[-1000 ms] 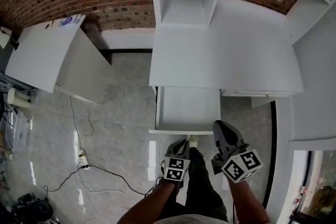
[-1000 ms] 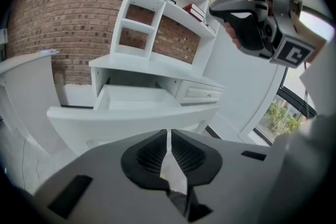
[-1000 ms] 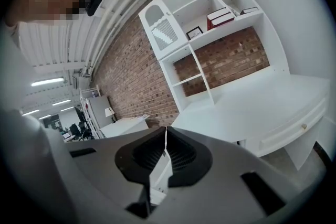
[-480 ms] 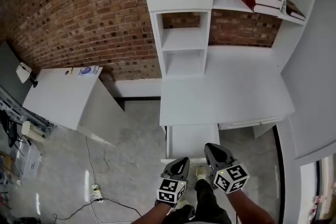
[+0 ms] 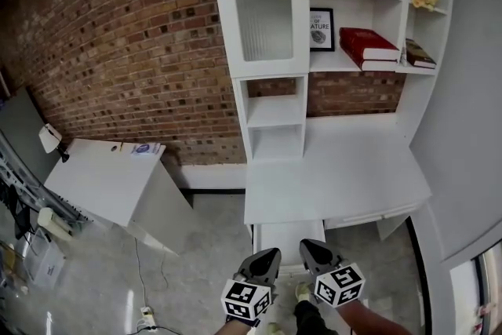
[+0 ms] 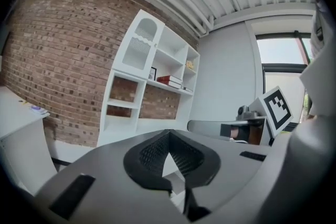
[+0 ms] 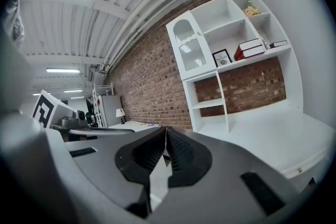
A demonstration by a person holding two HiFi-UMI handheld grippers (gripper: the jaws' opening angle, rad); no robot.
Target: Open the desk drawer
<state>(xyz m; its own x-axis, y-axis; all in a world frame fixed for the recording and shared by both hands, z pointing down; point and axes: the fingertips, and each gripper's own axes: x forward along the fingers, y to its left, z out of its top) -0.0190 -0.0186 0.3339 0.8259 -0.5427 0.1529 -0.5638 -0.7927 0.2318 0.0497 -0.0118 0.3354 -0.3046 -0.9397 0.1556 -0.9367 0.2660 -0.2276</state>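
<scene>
The white desk (image 5: 337, 172) stands against the brick wall. Its drawer (image 5: 281, 233) is pulled out from under the left part of the desktop and looks empty. Both grippers hang at the bottom of the head view, just in front of the drawer's front edge. My left gripper (image 5: 270, 254) is shut on nothing, and in its own view its jaws (image 6: 168, 135) meet at the tip. My right gripper (image 5: 307, 246) is likewise shut and empty (image 7: 165, 132). Neither touches the drawer.
A white hutch (image 5: 271, 102) with glass doors and open shelves rises from the desk, holding a red book (image 5: 369, 44) and a framed picture (image 5: 320, 29). A white side table (image 5: 106, 180) stands to the left. Cables (image 5: 145, 316) lie on the marble floor.
The head view has tilted up, so the hutch and shelves now fill the frame. Both grippers sit lower in the picture, a little back from the drawer, which stays pulled out.
</scene>
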